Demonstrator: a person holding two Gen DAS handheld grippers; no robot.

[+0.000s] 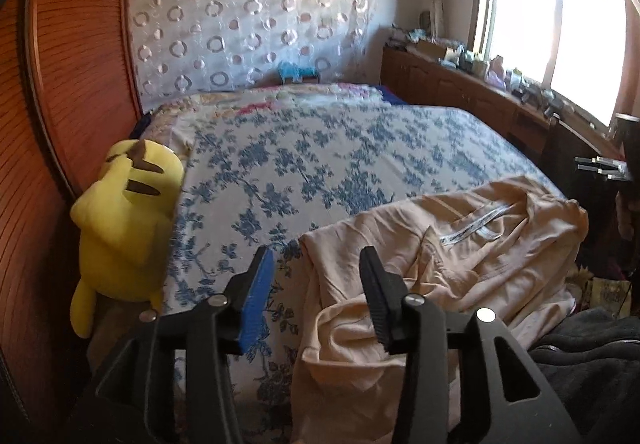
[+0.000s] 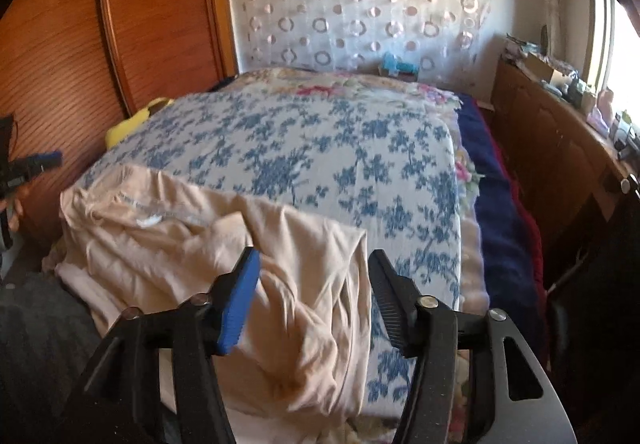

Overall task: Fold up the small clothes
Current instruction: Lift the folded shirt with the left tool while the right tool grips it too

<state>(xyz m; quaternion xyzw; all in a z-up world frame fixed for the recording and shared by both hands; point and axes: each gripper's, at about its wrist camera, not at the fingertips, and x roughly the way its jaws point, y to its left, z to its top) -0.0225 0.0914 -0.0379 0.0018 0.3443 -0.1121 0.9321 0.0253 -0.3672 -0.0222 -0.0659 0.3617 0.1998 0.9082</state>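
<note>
A peach-coloured garment (image 1: 460,244) lies crumpled on the near end of the bed (image 1: 320,164), on top of the blue-and-white floral bedspread (image 2: 320,148). As landmark take the bed's near edge: the garment lies along it, its long axis running roughly across the bed's width, and its lower part spills over that edge toward the floor. A pale printed tape or label (image 1: 476,224) shows on the upper layer, on the side farther from the near edge. The cloth is rumpled with deep folds, so which end is neck and which is hem cannot be told.

The left gripper (image 1: 316,264) hovers just above the near edge at the garment's left corner. Its jaws stand partly open; the blue-padded jaw is over bare bedspread and the black jaw over the cloth. Nothing is pinched between them.

The right gripper (image 2: 314,264) hovers over the near edge at the garment's right side, jaws about half open, with a loose ridge of cloth lying beneath the gap; the pads do not press on it.

A yellow plush toy (image 1: 128,212) sits beside the bed's left side, against the wooden wardrobe (image 1: 72,84). A wooden sideboard (image 1: 460,84) with clutter stands beyond the bed's right side, under the window (image 1: 552,24).
</note>
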